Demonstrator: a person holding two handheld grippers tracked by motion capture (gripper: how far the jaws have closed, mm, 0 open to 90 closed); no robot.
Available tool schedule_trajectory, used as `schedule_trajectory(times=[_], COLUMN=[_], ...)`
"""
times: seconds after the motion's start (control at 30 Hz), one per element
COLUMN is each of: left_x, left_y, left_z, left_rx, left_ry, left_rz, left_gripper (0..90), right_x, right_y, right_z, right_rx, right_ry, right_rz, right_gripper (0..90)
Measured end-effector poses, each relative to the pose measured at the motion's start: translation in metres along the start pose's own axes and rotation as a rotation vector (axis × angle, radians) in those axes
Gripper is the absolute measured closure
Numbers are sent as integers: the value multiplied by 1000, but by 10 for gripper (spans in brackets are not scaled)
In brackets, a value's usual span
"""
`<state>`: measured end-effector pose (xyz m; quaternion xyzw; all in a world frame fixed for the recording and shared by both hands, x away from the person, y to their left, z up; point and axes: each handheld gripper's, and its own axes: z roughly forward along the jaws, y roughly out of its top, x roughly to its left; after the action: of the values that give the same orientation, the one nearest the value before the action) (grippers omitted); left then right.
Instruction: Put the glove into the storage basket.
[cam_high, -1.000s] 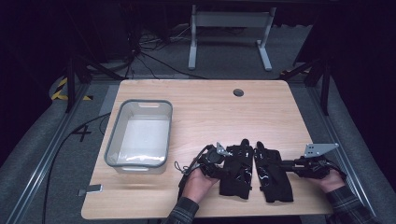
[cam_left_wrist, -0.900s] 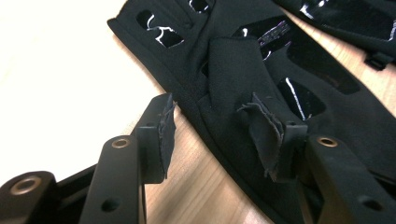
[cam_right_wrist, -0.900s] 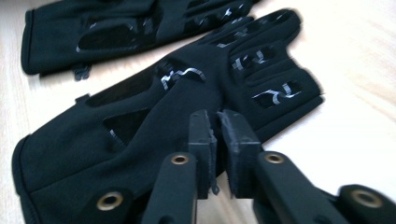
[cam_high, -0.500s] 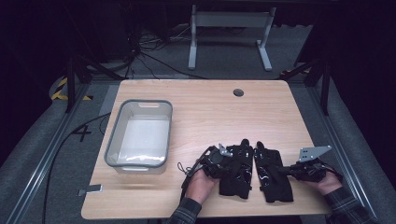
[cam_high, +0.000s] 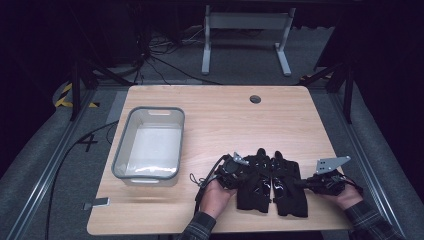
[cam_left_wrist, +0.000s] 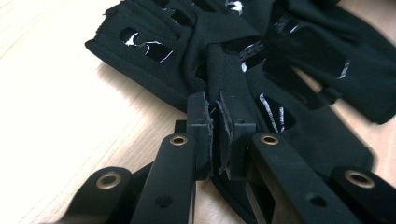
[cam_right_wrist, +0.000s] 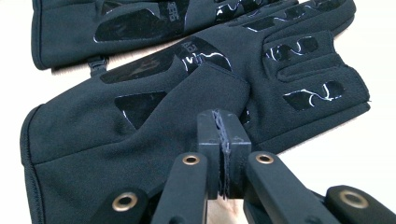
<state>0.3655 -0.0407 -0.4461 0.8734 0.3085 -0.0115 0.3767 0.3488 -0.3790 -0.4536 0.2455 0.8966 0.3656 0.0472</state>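
Observation:
Two black gloves lie side by side, palms up, near the table's front edge: the left glove and the right glove. My left gripper comes in from the left, and its jaws have just been closing. They now pinch a fold of the left glove between the pads, as the left gripper shows close up. My right gripper reaches in from the right. In its own view the right gripper is shut on the thumb flap of the right glove.
A clear plastic bin stands on the left half of the wooden table. A round cable hole sits near the far edge. A metal stand is on the floor beyond the table.
The right gripper has edged a little left toward the gloves. The left gripper stays at the left glove's edge, hand in place.

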Motion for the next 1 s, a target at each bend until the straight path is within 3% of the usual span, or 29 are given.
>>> schedule_trajectory(times=[0.23,1.0], left_x=[-2,2], left_y=[6,31], left_z=[-7,-27], left_rx=[-37,-115], left_ry=[-29,-49], left_rz=[4,23], left_gripper=[842,848], right_x=[2,-2], right_y=[5,36], right_z=[5,36], right_rx=[2,-6], right_ry=[0,34], right_rz=[-13,-42], right_gripper=[892,896])
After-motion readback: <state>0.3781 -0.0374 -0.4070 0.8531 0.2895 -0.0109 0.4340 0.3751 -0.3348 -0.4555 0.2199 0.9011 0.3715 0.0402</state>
